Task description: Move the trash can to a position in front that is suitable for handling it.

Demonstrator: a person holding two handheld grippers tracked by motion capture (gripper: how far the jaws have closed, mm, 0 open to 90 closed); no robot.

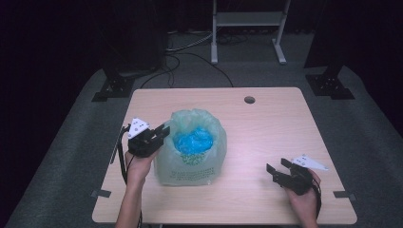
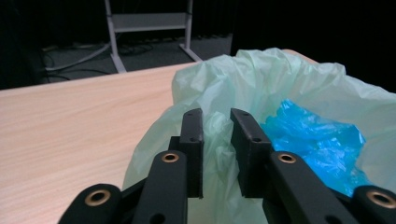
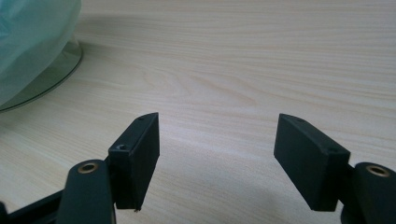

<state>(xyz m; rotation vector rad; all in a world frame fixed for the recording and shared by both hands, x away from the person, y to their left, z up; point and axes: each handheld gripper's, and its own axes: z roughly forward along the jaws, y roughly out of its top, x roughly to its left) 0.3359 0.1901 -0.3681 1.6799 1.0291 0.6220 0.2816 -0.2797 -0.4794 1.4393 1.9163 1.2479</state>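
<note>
Pale green bag (image 1: 192, 159) at table (image 1: 266, 128) centre, crinkled, mouth open, blue plastic (image 1: 194, 140) inside.
My left gripper (image 1: 161, 132) pinches its left rim; my right gripper (image 1: 276, 170) spread, near right, well apart.

Pale wooden table (image 1: 266, 137) (round hole near the far edge) — green bag (image 1: 190, 166) left of centre.

At the centre of the frame, a bag (image 1: 191, 156) stands on the counter (image 1: 266, 128), with a crumpled sheet (image 1: 194, 141) inside. The left claw (image 1: 161, 131) touches its left rim; the right claw (image 1: 278, 166) is well apart, lower right.
</note>
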